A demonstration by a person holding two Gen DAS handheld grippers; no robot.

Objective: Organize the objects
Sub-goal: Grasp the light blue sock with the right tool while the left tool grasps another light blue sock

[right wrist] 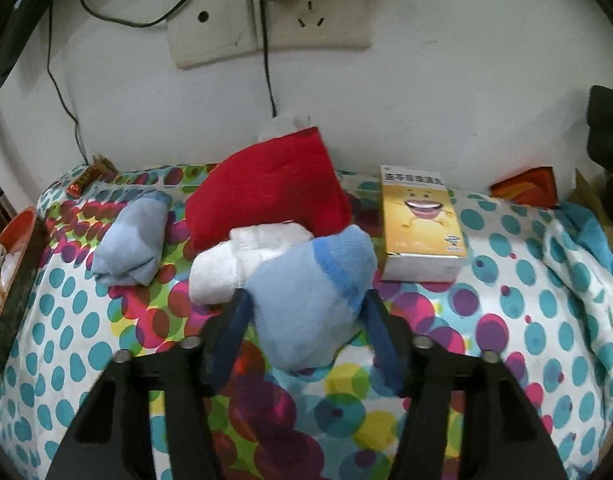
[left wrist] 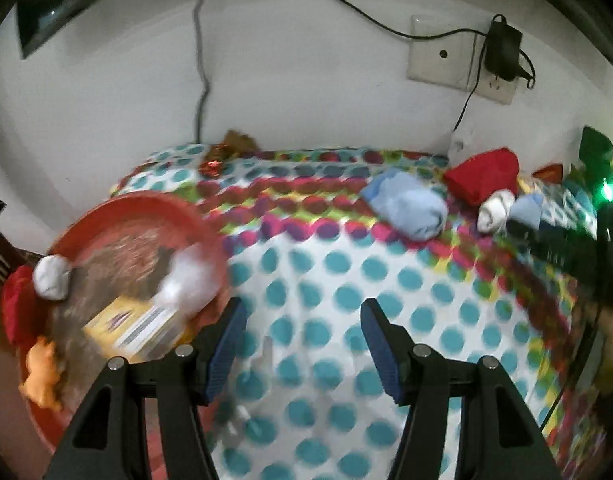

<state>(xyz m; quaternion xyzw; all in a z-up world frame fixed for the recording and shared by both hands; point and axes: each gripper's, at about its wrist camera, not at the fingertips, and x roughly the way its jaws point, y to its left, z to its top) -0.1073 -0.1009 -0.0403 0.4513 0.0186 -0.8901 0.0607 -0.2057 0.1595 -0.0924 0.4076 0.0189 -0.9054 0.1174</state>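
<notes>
My right gripper (right wrist: 306, 300) is shut on a light blue rolled sock (right wrist: 310, 280) that rests on the polka-dot cloth (right wrist: 486, 320). Behind that sock lie a white sock roll (right wrist: 234, 264) and a red cloth bundle (right wrist: 266, 188); a second blue roll (right wrist: 130, 240) sits to the left. My left gripper (left wrist: 302, 308) stands open over the cloth (left wrist: 346, 280) with nothing between its fingers. Just left of it is a red basin (left wrist: 146, 208) with two white sock rolls (left wrist: 52, 278), a yellow box (left wrist: 134, 328) and an orange toy (left wrist: 44, 372).
A yellow carton (right wrist: 422, 224) lies right of the socks, and an orange-red packet (right wrist: 526, 188) is at the back right. A candy wrapper (right wrist: 82, 180) lies at the back left. The wall holds a socket plate (right wrist: 326, 20) with plugged chargers and hanging cables.
</notes>
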